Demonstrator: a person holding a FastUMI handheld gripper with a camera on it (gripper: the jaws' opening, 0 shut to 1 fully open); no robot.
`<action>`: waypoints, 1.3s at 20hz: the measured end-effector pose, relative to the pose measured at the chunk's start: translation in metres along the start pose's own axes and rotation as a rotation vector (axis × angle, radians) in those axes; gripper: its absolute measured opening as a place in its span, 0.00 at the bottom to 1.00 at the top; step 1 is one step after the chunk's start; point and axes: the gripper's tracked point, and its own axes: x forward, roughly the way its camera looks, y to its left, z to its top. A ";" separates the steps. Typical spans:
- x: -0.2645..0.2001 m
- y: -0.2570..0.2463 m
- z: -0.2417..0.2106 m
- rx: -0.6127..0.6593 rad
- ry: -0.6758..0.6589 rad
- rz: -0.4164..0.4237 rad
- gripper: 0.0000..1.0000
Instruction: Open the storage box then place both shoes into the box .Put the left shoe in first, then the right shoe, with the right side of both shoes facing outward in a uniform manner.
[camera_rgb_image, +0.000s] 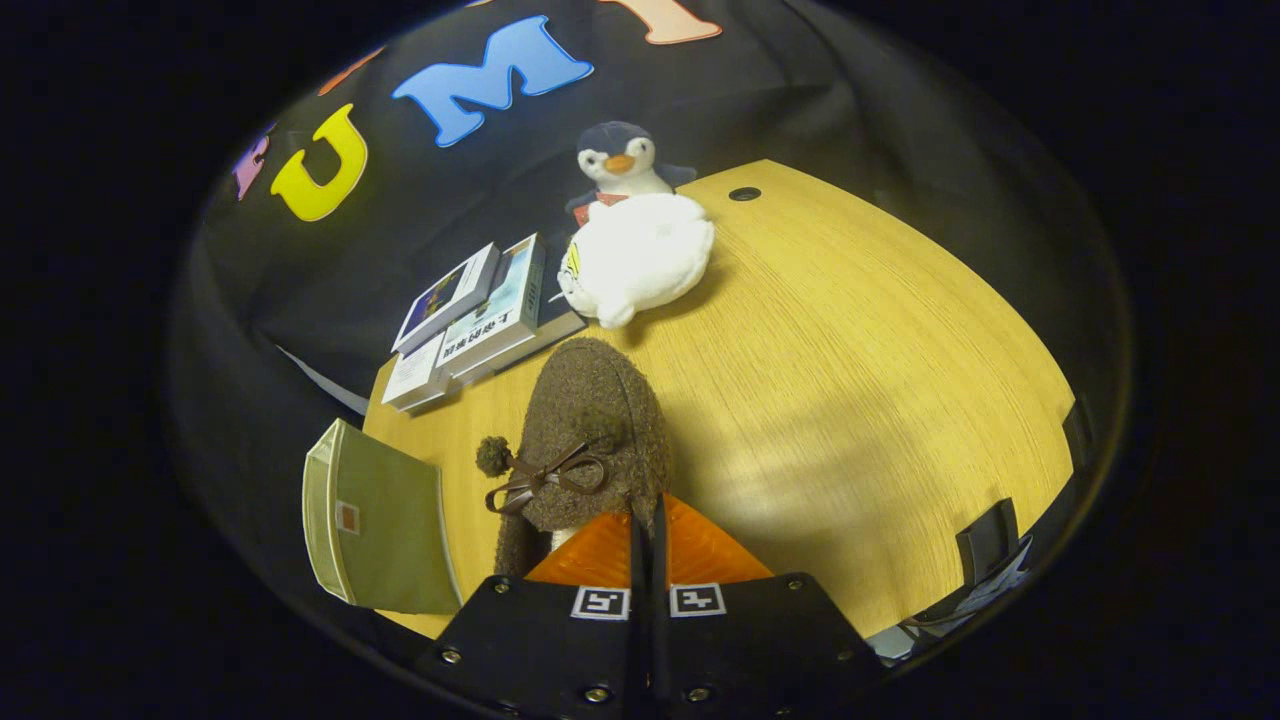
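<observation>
A brown fuzzy shoe (590, 430) with a brown bow and a small pom-pom hangs just ahead of my fingers, toe pointing away toward the plush toy. My gripper (645, 525) is shut on the shoe's rear rim, its fingers pressed nearly together. The green fabric storage box (385, 520) stands to the left of the shoe at the table's left edge, a small label tab on its facing side. I cannot tell whether the box is open.
The wooden table (850, 380) spreads out to the right of the shoe. Beyond the shoe lie a stack of books (470, 320) and a white penguin plush (635, 250). A dark clamp-like object (990, 540) sits at the table's right edge.
</observation>
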 end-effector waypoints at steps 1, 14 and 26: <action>-0.004 0.009 0.000 -0.004 -0.005 0.003 0.01; -0.029 0.133 0.000 -0.115 -0.022 0.073 0.01; -0.020 0.265 -0.026 -0.145 0.009 0.207 0.00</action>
